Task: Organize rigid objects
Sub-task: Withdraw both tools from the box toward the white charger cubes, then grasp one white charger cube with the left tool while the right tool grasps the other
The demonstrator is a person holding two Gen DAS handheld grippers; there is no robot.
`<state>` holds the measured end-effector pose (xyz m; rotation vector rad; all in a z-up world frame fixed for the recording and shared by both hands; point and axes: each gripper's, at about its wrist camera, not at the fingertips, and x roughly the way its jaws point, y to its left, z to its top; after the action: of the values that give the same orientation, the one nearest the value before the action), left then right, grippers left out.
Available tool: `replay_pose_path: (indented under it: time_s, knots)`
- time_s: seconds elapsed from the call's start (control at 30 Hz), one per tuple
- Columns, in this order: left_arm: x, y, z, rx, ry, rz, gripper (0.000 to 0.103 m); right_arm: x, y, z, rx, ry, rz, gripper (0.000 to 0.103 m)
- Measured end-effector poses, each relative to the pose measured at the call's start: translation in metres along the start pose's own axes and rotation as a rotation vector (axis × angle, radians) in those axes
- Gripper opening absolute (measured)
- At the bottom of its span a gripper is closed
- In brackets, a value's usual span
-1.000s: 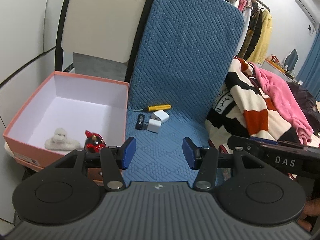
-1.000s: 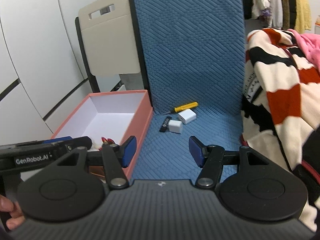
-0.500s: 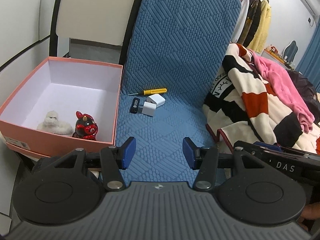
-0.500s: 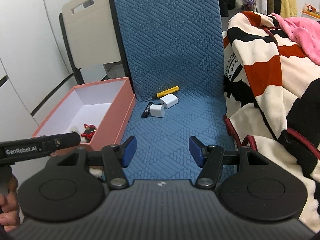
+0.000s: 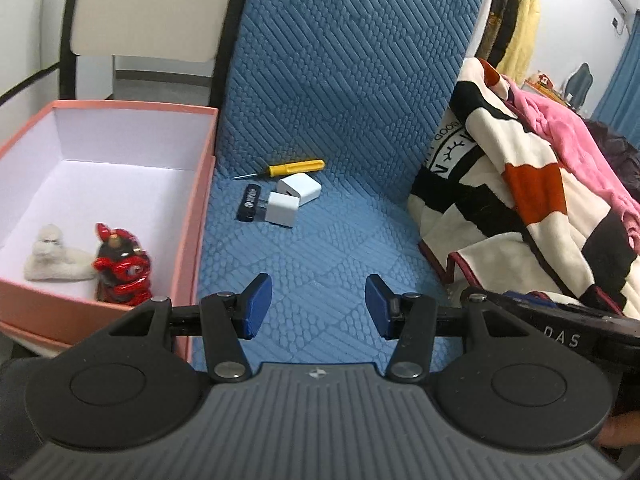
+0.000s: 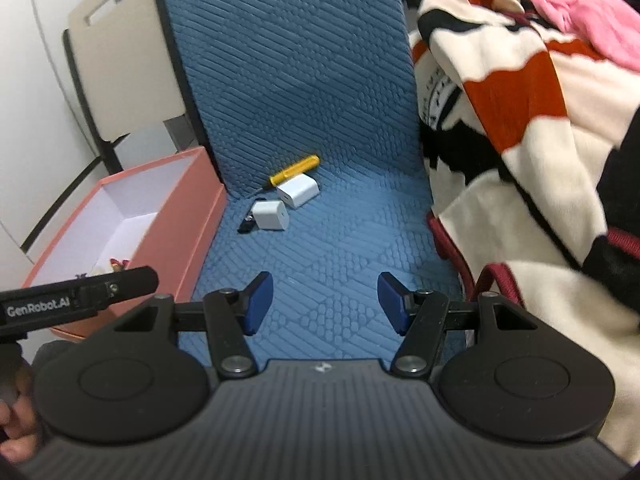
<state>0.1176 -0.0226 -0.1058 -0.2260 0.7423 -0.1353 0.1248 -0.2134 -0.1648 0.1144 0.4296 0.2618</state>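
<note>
Left wrist view: the left tool (image 5: pixel 316 306) hangs released, nothing between its blue pads, above the blue quilted seat cushion (image 5: pixel 320 248). Near the backrest lie a yellow-handled screwdriver (image 5: pixel 295 167), two white square charger plugs (image 5: pixel 299 189) (image 5: pixel 283 208) and a black USB stick (image 5: pixel 249 208). The pink cardboard box (image 5: pixel 200 208) at left holds a white plush toy (image 5: pixel 52 254) and a red figurine (image 5: pixel 120 262).

Right wrist view: the right tool (image 6: pixel 325 304) is likewise released and empty over the cushion, beside a striped fleece blanket (image 6: pixel 520 128).
</note>
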Motion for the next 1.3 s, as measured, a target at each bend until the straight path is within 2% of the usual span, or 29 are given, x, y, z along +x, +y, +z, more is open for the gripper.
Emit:
replay_pose_path:
  time_s: [0.23,0.4,0.57,0.7,0.83,1.13,1.3]
  knots:
    - [0.038,-0.004,0.004,0.019,-0.006,-0.013,0.058,0.017,0.002,0.012,-0.003,-0.017,-0.03,0.062]
    - [0.064,-0.004,0.012,0.052,-0.022,-0.019,0.058,0.037,0.001,0.025,0.0,-0.044,-0.018,0.062]
    - [0.094,0.002,0.017,0.049,-0.036,-0.019,0.058,0.067,-0.006,0.041,0.022,-0.071,0.033,0.062]
    - [0.115,0.005,0.022,0.052,-0.039,-0.007,0.058,0.092,-0.01,0.05,0.005,-0.046,0.056,0.062]
    - [0.137,0.006,0.033,0.033,-0.039,0.018,0.067,0.113,-0.009,0.058,-0.012,-0.027,0.068,0.062]
    - [0.177,-0.003,0.046,0.127,-0.05,0.056,0.067,0.168,-0.013,0.081,-0.004,0.009,0.079,0.062]
    - [0.198,0.0,0.056,0.118,-0.05,0.068,0.067,0.188,-0.012,0.087,0.002,0.036,0.116,0.062]
